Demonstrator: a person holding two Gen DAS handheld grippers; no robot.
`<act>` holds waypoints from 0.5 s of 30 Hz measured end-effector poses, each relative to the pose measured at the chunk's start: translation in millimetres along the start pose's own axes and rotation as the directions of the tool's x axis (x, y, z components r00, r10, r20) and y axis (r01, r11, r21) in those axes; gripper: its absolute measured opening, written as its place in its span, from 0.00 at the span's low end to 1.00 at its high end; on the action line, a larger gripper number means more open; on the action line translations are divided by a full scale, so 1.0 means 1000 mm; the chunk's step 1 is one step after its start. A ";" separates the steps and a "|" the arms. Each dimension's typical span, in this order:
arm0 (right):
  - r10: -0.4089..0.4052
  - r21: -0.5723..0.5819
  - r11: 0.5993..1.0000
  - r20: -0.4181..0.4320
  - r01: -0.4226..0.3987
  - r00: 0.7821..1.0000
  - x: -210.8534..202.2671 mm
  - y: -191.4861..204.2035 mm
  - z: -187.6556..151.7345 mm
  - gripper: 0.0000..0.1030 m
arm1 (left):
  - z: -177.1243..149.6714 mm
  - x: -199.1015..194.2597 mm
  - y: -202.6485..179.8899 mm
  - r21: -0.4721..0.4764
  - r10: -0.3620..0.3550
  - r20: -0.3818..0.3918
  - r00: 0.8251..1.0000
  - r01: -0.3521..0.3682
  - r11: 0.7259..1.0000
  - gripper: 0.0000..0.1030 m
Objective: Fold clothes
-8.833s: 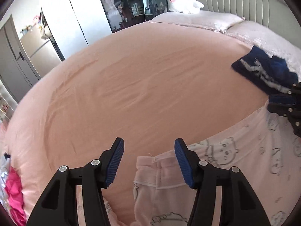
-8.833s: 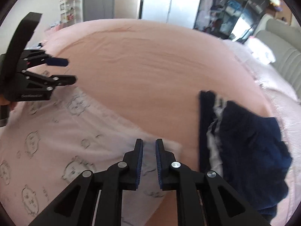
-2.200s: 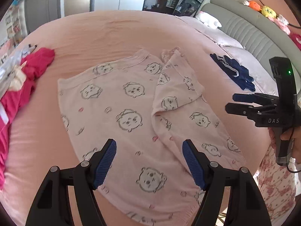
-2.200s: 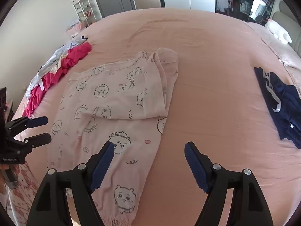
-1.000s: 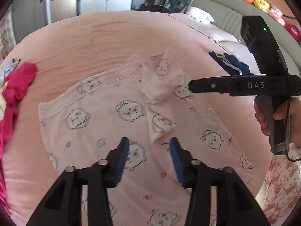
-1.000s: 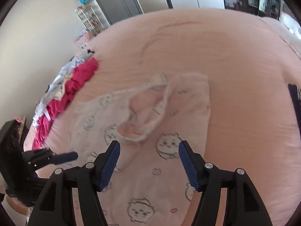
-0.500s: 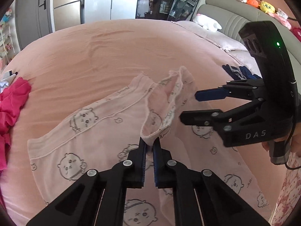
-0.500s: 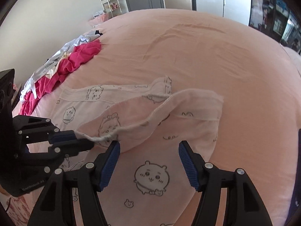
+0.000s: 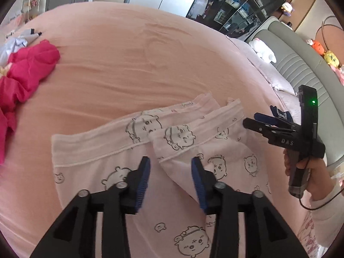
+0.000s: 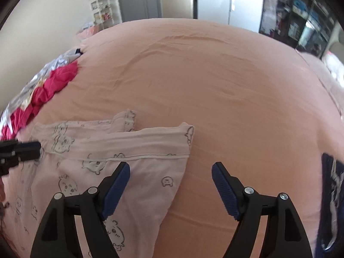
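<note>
Pale pink pyjama trousers (image 9: 182,142) printed with cartoon faces lie on the pink bed, one leg folded over the other so the two waistband ends lie side by side. They also show in the right wrist view (image 10: 120,154). My left gripper (image 9: 169,178) is open and empty just above the folded leg's near edge. My right gripper (image 10: 171,185) is open and empty over the trousers' right edge; it also shows in the left wrist view (image 9: 264,122), beside the waistband.
A pile of magenta and white clothes (image 9: 23,68) lies at the bed's left edge, also in the right wrist view (image 10: 49,86). A folded navy garment (image 10: 332,195) lies to the right. Pillows and a grey headboard (image 9: 301,73) stand at the far right.
My left gripper has opened and let go of the trouser leg, which now lies flat, folded over the other leg. Both grippers have moved closer to the cloth.
</note>
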State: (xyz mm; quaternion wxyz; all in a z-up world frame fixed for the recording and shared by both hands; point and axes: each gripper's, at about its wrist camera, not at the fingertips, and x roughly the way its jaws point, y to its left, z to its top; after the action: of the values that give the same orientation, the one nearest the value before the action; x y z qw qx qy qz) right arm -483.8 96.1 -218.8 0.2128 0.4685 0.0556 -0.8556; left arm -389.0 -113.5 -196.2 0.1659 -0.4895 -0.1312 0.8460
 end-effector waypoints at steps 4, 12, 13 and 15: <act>0.136 0.194 0.972 0.006 -0.135 0.991 0.023 -0.032 -0.001 0.77 | -0.001 0.012 -0.008 0.036 0.036 0.006 0.999 -0.036 0.999 0.53; 0.254 0.178 0.950 0.043 -0.257 0.966 0.038 -0.041 0.028 0.76 | 0.010 0.025 -0.013 0.051 -0.006 0.011 1.000 0.006 0.999 0.07; 0.273 0.172 0.946 0.030 -0.274 0.961 0.038 -0.039 0.029 0.63 | 0.010 0.023 -0.014 0.057 -0.004 0.023 1.000 0.003 0.998 0.07; 0.292 0.137 0.947 0.020 -0.292 0.956 0.031 -0.029 0.029 0.42 | 0.008 0.011 -0.017 0.071 -0.012 0.076 0.997 0.007 0.997 0.05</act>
State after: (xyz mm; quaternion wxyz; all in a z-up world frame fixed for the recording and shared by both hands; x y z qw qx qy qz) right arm -533.3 103.8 -231.1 0.3039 0.4854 -0.0740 -0.8165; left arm -398.5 -93.8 -194.9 0.1819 -0.4498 -0.1100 0.8675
